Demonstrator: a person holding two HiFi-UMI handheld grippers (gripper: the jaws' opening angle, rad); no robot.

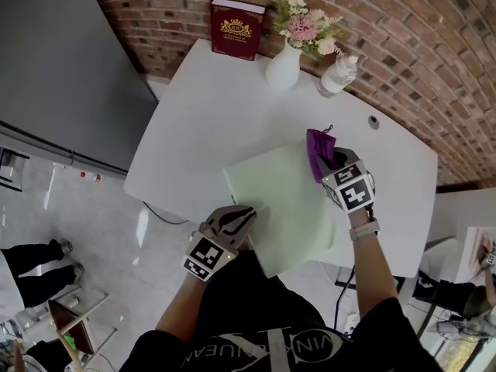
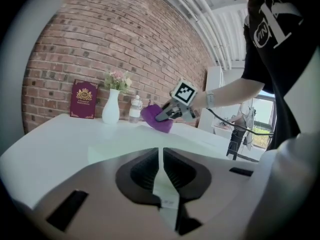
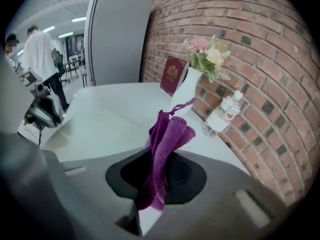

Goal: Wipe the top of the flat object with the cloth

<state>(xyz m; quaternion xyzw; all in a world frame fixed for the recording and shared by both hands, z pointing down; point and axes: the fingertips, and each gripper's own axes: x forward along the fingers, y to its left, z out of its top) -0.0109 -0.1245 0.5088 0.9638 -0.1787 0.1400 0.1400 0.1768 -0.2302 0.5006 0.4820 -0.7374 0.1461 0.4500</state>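
A pale green flat board (image 1: 285, 208) lies near the middle of the white table (image 1: 205, 122), turned at an angle, with its near corner jutting out past the table's near edge. The left gripper (image 1: 246, 211) comes in at the board's near left edge, and the left gripper view shows its jaws pressed together on a thin pale strip of that edge, so it is pinching the board (image 2: 117, 151) itself. The right gripper (image 1: 330, 160) points steeply down over the board's far right corner, its jaws clamped on a purple cloth (image 1: 318, 149). In the right gripper view the cloth (image 3: 167, 141) stands bunched in folds between the dark pads, a thin loop of cord sticking out from its far end. From the left gripper view the cloth (image 2: 155, 118) hangs as a rounded wad under the right gripper (image 2: 167, 115), low over the far part of the board – whether it touches the surface cannot be told. Along the table's far edge, against the brick wall, stand a dark red book (image 1: 237, 28) at the left, a white vase (image 1: 284, 68) of pink and cream flowers in the middle, and a clear bottle (image 1: 339, 74) just to its right – all well apart from the board.
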